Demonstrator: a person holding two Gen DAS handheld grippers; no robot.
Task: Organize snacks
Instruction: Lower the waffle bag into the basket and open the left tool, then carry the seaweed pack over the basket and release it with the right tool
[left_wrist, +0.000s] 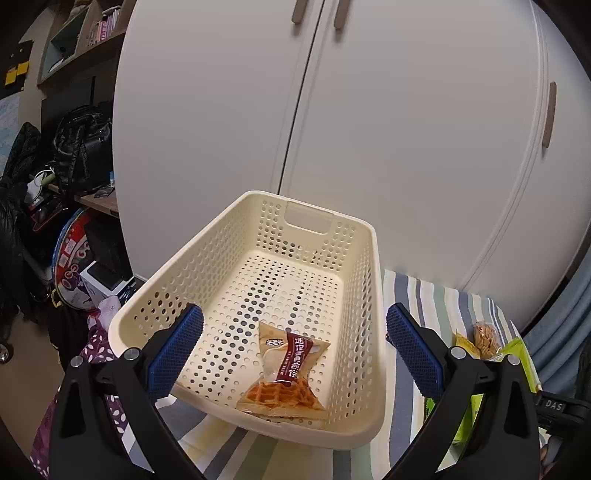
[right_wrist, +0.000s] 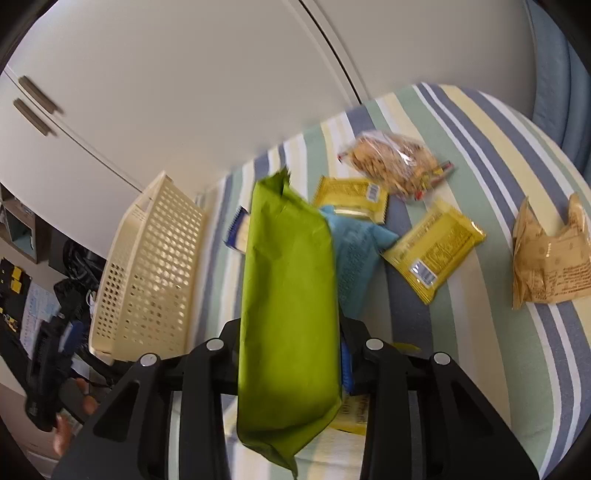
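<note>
A cream perforated basket (left_wrist: 207, 258) rests on the striped surface, and a wrapped waffle snack (left_wrist: 286, 365) lies in its near end. My left gripper (left_wrist: 293, 341) hovers open just above the basket's near rim, with nothing between its blue pads. In the right wrist view my right gripper (right_wrist: 291, 354) is shut on a long green snack packet (right_wrist: 288, 302), lifted above the striped cloth. The basket (right_wrist: 147, 269) stands to its left. Yellow packets (right_wrist: 434, 251), a clear bag of crackers (right_wrist: 391, 162), a tan packet (right_wrist: 550, 258) and a blue packet (right_wrist: 354, 251) lie on the cloth.
White cupboard doors (left_wrist: 369, 110) rise right behind the basket. Cluttered shelves and dark bags (left_wrist: 74, 155) fill the left side. A hand (right_wrist: 70, 424) holding the other gripper shows at the lower left of the right wrist view. A blue cushion (right_wrist: 554, 66) borders the cloth's far right.
</note>
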